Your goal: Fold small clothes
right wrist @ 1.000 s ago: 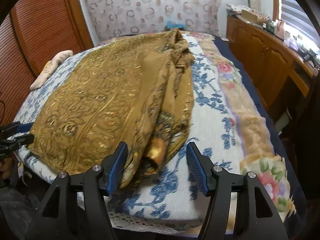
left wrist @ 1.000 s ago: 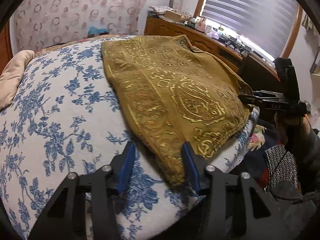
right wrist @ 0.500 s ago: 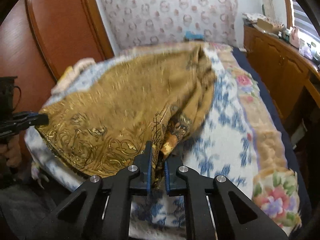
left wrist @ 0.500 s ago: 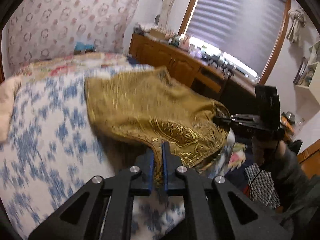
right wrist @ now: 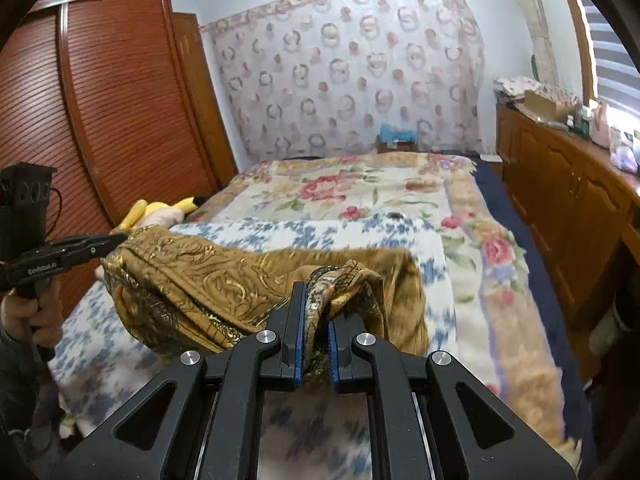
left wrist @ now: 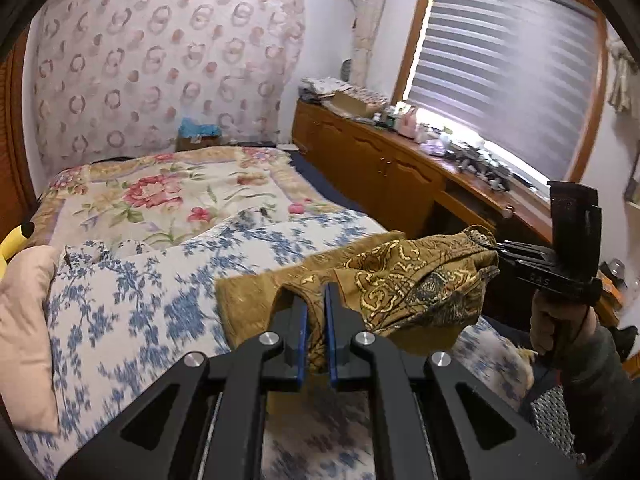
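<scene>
both tongs, left [left wrist: 316,332] and right [right wrist: 314,338], just clamped the gold garment [left wrist: 416,284]. it's now lifted off the bed [left wrist: 132,312], so the fold's starting.

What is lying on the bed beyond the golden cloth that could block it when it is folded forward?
Nothing visible. Both grippers, left and right, are shut on the golden cloth, and the blue-flowered bedspread beyond it looks bare. The pink pillow lies off to the side.

Open bedspread [left wrist: 132,312] ahead — cabinet [right wrist: 560,200] crowds right, wardrobe [right wrist: 100,100] left.
</scene>
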A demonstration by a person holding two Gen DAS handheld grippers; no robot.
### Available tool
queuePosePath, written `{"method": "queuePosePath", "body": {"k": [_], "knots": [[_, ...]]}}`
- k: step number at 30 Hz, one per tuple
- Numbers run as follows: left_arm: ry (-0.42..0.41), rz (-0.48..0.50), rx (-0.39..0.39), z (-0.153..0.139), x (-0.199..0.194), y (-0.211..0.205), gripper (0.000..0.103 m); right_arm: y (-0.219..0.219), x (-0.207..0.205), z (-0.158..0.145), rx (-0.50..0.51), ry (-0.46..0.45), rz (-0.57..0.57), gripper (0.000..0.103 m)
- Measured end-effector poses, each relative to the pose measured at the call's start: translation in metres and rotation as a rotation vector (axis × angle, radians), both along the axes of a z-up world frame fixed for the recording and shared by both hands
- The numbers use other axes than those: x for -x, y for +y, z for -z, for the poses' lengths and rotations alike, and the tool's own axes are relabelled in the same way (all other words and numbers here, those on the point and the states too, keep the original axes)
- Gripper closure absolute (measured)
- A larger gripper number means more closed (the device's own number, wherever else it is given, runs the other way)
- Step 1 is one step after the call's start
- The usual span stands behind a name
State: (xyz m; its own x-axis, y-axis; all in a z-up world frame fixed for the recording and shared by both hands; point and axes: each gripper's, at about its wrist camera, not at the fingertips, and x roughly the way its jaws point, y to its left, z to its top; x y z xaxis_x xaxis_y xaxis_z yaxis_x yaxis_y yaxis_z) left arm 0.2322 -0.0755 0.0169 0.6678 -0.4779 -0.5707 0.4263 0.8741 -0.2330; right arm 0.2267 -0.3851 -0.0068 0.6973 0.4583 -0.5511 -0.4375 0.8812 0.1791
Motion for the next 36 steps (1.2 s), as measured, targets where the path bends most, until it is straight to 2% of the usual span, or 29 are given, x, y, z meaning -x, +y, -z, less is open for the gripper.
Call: {"method": "queuePosePath", "body": {"k": [2, 5, 7, 8, 10, 15, 18, 20, 21, 23, 25, 28, 32, 36], "knots": [[0.016, -0.009, -0.013, 0.006, -0.017, 0.001, 0.095, 0.004, -0.022, 0.008, 0.010, 0.028, 0.002, 0.096], [0.047, 0.000, -0.014, 0.015, -0.034, 0.002, 0.088, 0.005, -0.042, 0.023, 0.030, 0.071, 0.009, 0.096], [0.066, 0.004, -0.022, 0.019, -0.042, 0.003, 0.076, 0.005, -0.051, 0.030, 0.034, 0.093, 0.011, 0.096], [0.073, 0.012, -0.018, 0.021, -0.046, 0.005, 0.073, 0.005, -0.058, 0.034, 0.037, 0.109, 0.013, 0.095], [0.079, 0.014, -0.005, 0.020, -0.050, 0.010, 0.059, 0.005, -0.066, 0.039, 0.042, 0.125, 0.017, 0.094], [0.114, 0.029, 0.014, 0.023, -0.059, 0.022, 0.042, 0.004, -0.083, 0.038, 0.035, 0.161, 0.018, 0.090], [0.154, 0.049, -0.015, 0.036, -0.063, 0.020, 0.042, 0.001, -0.095, 0.032, 0.000, 0.191, 0.024, 0.081], [0.178, 0.057, -0.029, 0.045, -0.065, 0.017, 0.042, -0.007, -0.103, 0.028, -0.017, 0.195, 0.081, 0.045], [0.187, 0.061, -0.031, 0.049, -0.066, 0.017, 0.042, -0.011, -0.106, 0.025, -0.026, 0.197, 0.106, 0.041], [0.202, 0.045, -0.036, 0.057, -0.072, 0.017, 0.042, -0.018, -0.114, 0.019, -0.047, 0.200, 0.124, 0.040], [0.222, 0.029, -0.037, 0.064, -0.080, 0.016, 0.042, -0.017, -0.114, 0.013, 0.004, 0.169, 0.124, 0.039], [0.218, 0.006, -0.055, 0.070, -0.093, 0.012, 0.042, -0.016, -0.111, 0.014, 0.029, 0.169, 0.110, 0.039], [0.206, -0.065, -0.085, 0.077, -0.113, 0.012, 0.042, -0.012, -0.101, 0.025, 0.080, 0.172, 0.076, 0.039], [0.230, -0.103, -0.127, 0.094, -0.122, 0.012, 0.042, -0.004, -0.104, 0.043, 0.111, 0.214, 0.026, 0.039]]}}
